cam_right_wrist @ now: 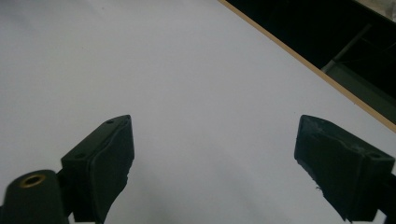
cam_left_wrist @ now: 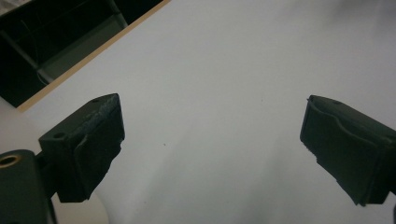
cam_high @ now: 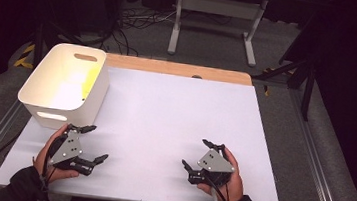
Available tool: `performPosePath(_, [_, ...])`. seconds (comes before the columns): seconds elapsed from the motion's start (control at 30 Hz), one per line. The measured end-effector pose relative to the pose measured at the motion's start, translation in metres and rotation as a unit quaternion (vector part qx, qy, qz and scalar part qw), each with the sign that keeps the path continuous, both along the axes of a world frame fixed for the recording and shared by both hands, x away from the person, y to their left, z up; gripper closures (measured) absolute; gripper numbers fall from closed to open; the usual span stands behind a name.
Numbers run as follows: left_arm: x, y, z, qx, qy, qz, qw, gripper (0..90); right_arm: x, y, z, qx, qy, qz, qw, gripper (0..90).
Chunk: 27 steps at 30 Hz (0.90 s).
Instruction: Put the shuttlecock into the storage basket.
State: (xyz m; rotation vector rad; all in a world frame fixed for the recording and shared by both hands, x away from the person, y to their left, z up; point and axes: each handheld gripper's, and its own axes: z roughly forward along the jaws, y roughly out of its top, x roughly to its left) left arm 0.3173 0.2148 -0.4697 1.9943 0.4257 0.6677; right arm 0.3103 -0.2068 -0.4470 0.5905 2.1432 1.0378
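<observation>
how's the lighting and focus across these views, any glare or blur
High view: the room is dark, and light falls on the white sheet and blows out the bin inside with a yellow cast. Left gripper view: the left gripper has soft, slightly blurred jaws and the sheet looks flat grey. Right gripper view: the right gripper is much the same, with a dim far edge.

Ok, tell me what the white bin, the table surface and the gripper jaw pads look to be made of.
White bin: likely moulded plastic, smooth with a slight sheen, rounded corners and cut-out handle slots.
Table surface: a matte white sheet, possibly laminate or paper, over a board whose wood-coloured edge shows at the far side.
Jaw pads: black and matte, probably rubber or foam; their edges look worn and chipped.
</observation>
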Motion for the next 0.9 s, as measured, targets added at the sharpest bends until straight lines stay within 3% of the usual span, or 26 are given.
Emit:
performPosePath(0.2, [-0.003, 0.011, -0.005, 0.0, 0.007, 0.013, 0.9999, 6.8, 0.001, -0.001, -0.001, 0.003, 0.003, -0.002, 1.0, 12.9])
performPosePath(0.5, [-0.009, 0.03, -0.009, -0.023, 0.021, 0.037, 0.9989, 6.2, 0.002, -0.003, -0.002, 0.007, 0.005, -0.004, 1.0, 12.8])
performPosePath(0.9, [-0.01, 0.032, -0.009, -0.028, 0.02, 0.043, 0.9985, 6.0, 0.002, -0.005, -0.003, 0.011, 0.007, 0.0, 0.9999, 12.6])
